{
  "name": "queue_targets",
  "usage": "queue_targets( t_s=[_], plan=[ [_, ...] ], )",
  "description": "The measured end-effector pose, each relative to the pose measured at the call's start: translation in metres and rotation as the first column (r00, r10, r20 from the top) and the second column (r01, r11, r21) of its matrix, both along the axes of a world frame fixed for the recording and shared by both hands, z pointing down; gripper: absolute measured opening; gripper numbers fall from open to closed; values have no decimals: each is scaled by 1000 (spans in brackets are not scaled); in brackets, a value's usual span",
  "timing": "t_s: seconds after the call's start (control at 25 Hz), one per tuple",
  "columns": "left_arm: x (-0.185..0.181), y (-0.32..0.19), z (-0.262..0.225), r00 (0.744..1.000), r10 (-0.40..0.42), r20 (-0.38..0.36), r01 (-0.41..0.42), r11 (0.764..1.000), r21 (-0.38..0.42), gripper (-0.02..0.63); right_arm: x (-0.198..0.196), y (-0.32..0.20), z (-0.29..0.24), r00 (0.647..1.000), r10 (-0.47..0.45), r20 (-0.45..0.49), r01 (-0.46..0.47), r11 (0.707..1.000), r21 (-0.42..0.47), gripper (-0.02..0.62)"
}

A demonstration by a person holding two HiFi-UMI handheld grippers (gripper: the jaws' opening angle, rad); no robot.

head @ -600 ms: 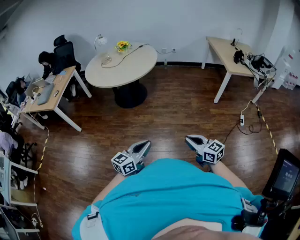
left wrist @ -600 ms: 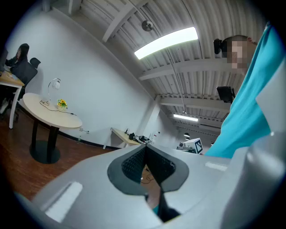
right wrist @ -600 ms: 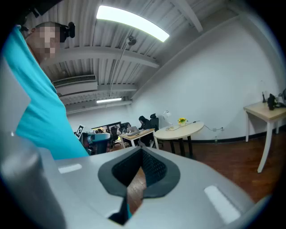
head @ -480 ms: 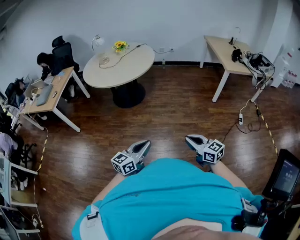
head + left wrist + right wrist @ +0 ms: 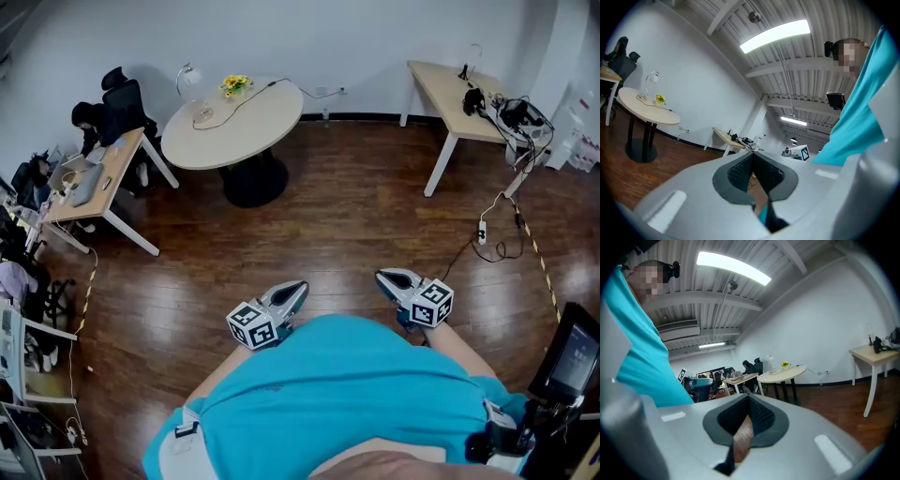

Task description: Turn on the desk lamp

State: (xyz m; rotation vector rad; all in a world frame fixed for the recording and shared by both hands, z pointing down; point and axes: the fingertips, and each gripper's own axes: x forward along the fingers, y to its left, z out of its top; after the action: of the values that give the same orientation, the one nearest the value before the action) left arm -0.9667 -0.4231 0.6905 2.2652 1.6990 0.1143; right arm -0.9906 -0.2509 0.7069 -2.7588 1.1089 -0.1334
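The white desk lamp [image 5: 187, 79] with a curved neck stands at the far left edge of the round beige table [image 5: 253, 127], across the room from me. A small pot of yellow flowers [image 5: 233, 85] sits beside it, and a cord runs over the tabletop. Both grippers are held close to my torso, far from the lamp. My left gripper [image 5: 298, 287] and right gripper [image 5: 382, 276] are shut with nothing between the jaws. The lamp [image 5: 652, 78] shows small at the left in the left gripper view, beyond the shut gripper [image 5: 751, 154]. In the right gripper view, the lamp [image 5: 768, 361] stands beyond the shut gripper [image 5: 749, 398].
Dark wood floor [image 5: 337, 225] lies between me and the table. A rectangular desk [image 5: 450, 98] with cables and gear stands at the back right. A desk with a laptop [image 5: 98, 183] and a seated person [image 5: 92, 122] are at the left. Cables [image 5: 497, 239] trail at right, near a monitor [image 5: 572, 352].
The round table and lamp have slid up and left in the head view as the camera shifted. Both grippers stay shut near my torso.
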Motion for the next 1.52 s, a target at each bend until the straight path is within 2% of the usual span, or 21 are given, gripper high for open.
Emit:
queue_targets(
  t_s=[0.12, 0.32, 0.48, 0.72, 0.84, 1.0, 1.12, 1.28, 1.52],
  plan=[
    [22, -3, -4, 1000, -25, 4, 25, 1000, -15, 18, 18, 4, 3, 1000, 0, 4, 0, 1000, 4, 2],
    [63, -14, 15, 1000, -2, 17, 2, 1000, -15, 18, 59, -16, 9, 1000, 2, 10, -2, 1000, -5, 2],
    [143, -28, -1, 1000, 19, 16, -18, 999, -38, 18, 131, -28, -8, 1000, 28, 4, -27, 999, -32, 2],
    [255, -52, -26, 997, 81, -5, -81, 997, -10, 18, 239, -53, -36, 996, 85, 7, -85, 996, -7, 2],
    [308, -51, -35, 995, 97, 19, -97, 995, -5, 18, 287, -52, -51, 995, 103, 16, -103, 995, 3, 2],
    [354, -36, -34, 993, 94, 69, -92, 995, -25, 18, 326, -35, -50, 992, 117, 43, -117, 993, 0, 2],
    [384, -24, -31, 993, 98, 71, -96, 995, -21, 18, 354, -13, -44, 988, 141, 64, -142, 990, 20, 2],
    [420, 29, -32, 993, 79, 91, -80, 997, 8, 18, 394, 46, -49, 991, 121, 55, -124, 991, 42, 2],
    [450, 99, -28, 998, -21, 59, 22, 1000, -4, 18, 433, 115, -29, 998, 47, 34, -48, 998, 36, 2]
  ],
)
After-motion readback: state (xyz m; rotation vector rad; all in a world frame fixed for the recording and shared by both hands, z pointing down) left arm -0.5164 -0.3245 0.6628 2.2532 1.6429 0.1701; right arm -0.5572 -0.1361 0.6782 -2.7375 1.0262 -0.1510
